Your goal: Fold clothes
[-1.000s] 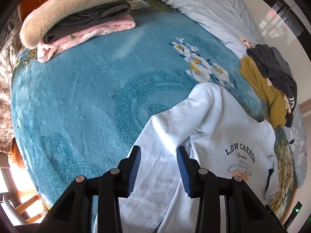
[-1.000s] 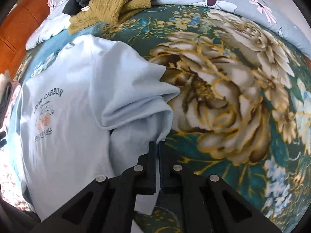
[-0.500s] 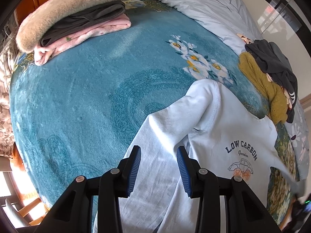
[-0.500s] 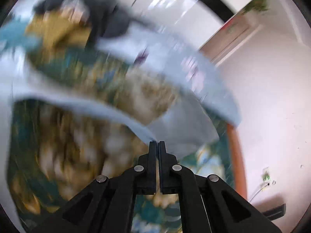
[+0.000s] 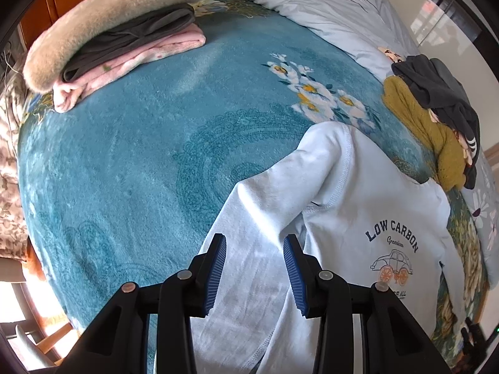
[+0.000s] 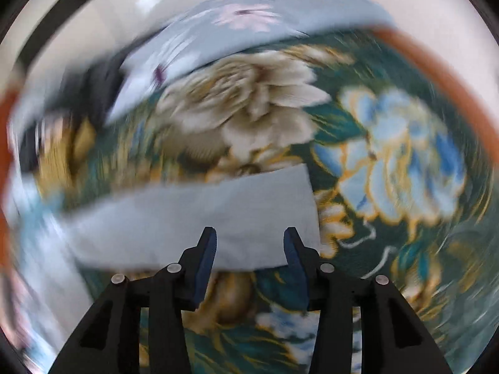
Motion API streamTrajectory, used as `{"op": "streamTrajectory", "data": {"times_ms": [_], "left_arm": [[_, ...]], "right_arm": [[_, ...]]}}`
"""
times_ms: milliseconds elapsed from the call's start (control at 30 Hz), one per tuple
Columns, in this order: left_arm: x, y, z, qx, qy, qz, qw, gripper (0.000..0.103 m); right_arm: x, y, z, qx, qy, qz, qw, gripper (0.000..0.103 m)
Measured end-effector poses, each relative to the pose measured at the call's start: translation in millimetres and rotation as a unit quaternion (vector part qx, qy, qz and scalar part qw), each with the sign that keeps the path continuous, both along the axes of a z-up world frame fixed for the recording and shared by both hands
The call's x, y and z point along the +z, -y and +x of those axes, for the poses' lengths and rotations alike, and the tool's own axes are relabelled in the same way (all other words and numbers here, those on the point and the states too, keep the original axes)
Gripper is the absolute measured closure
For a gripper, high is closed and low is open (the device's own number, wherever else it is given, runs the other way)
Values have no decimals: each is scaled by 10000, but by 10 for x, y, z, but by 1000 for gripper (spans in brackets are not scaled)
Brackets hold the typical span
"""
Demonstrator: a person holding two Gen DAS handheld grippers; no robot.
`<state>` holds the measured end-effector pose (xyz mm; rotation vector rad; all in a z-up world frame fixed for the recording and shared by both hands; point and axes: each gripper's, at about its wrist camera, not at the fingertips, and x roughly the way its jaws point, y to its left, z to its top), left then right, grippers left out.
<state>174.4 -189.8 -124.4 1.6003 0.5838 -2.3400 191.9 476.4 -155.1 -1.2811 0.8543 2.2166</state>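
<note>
A light blue sweatshirt (image 5: 358, 205) printed "LOW CARBON" lies on the teal blanket (image 5: 140, 143), one sleeve (image 5: 255, 227) running toward the camera. My left gripper (image 5: 254, 244) hovers open just above that sleeve, nothing between its blue pads. In the blurred right wrist view the other sleeve (image 6: 199, 218) lies stretched out flat on the flowered bedspread (image 6: 389, 155), its cuff to the right. My right gripper (image 6: 249, 240) stands open over it, holding nothing.
Folded pink and grey clothes (image 5: 131, 46) under a furry garment (image 5: 103, 12) sit at the far left. A heap of mustard and dark clothes (image 5: 436, 118) lies far right, beside a pale blue quilt (image 5: 312, 6). An orange bed edge (image 6: 443, 71) curves at right.
My right gripper pulled the sleeve outward, then opened and let it go; the sleeve now lies stretched on the bedspread. The left gripper has stayed open over its sleeve.
</note>
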Motion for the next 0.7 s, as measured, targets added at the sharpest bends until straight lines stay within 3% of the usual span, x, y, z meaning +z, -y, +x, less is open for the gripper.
{"op": "streamTrajectory", "data": {"times_ms": [100, 200, 267, 300, 333, 367, 400, 500, 567, 633, 700], "left_arm": [[-11, 46, 12, 108, 9, 45, 9999, 61], [-24, 71, 20, 162, 26, 84, 9998, 61], [-27, 62, 22, 149, 33, 84, 9998, 61], [-28, 59, 22, 142, 34, 86, 9999, 61], [-28, 63, 23, 149, 30, 99, 9998, 61], [-27, 72, 26, 166, 23, 123, 9998, 61], [-26, 90, 33, 202, 14, 156, 9997, 61], [-21, 171, 68, 366, -16, 277, 9989, 61], [-29, 244, 104, 489, -22, 344, 9982, 61], [-51, 329, 142, 506, 10, 434, 9978, 61], [-80, 424, 194, 656, 49, 539, 9964, 61]], "right_arm": [[-178, -228, 124, -812, -11, -508, 9954, 57], [-283, -352, 126, -1210, -96, -826, 9892, 57], [-270, -312, 58, -1135, -20, -752, 9907, 58], [-258, -287, 8, -998, 18, -721, 9924, 68], [-241, -228, -48, -811, 154, -601, 9948, 75], [-223, -166, -105, -619, 303, -469, 9965, 91], [-200, -109, -154, -436, 377, -340, 9978, 97], [-77, 43, -281, 32, 538, 196, 9984, 99], [68, 84, -356, 203, 713, 897, 9932, 100], [221, 36, -396, 174, 797, 1602, 9837, 100], [310, -33, -445, 43, 859, 1819, 9795, 100]]}}
